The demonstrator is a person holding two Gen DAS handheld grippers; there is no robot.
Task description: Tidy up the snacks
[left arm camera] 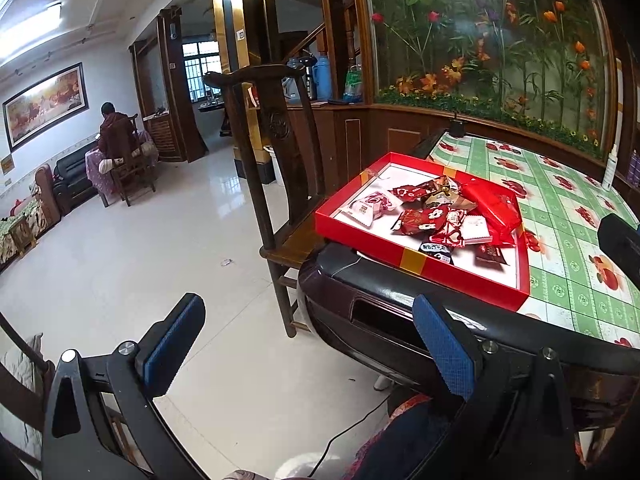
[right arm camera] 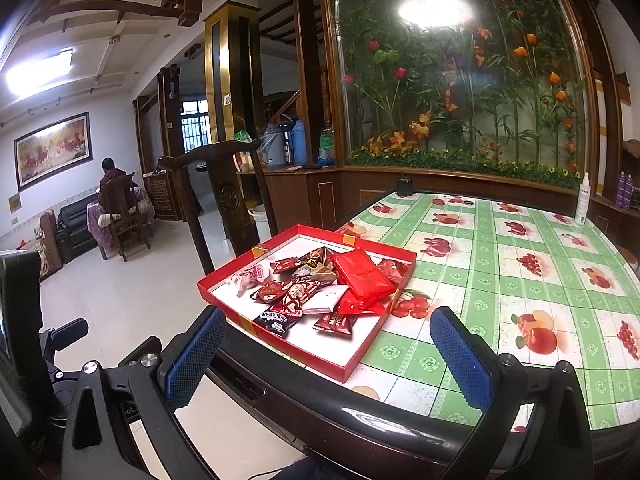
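Red tray [right arm camera: 240, 314] of snack packets [right arm camera: 362, 276] on table [right arm camera: 520, 320] – left gripper [left arm camera: 316, 340] spread, right gripper [right arm camera: 332, 354] spread, both empty

Home living/dining room: carved wooden chair [right arm camera: 224, 184], fruit-print tablecloth on table [right arm camera: 520, 280], sofa [left arm camera: 74, 178] and framed painting [left arm camera: 46, 104] at left.
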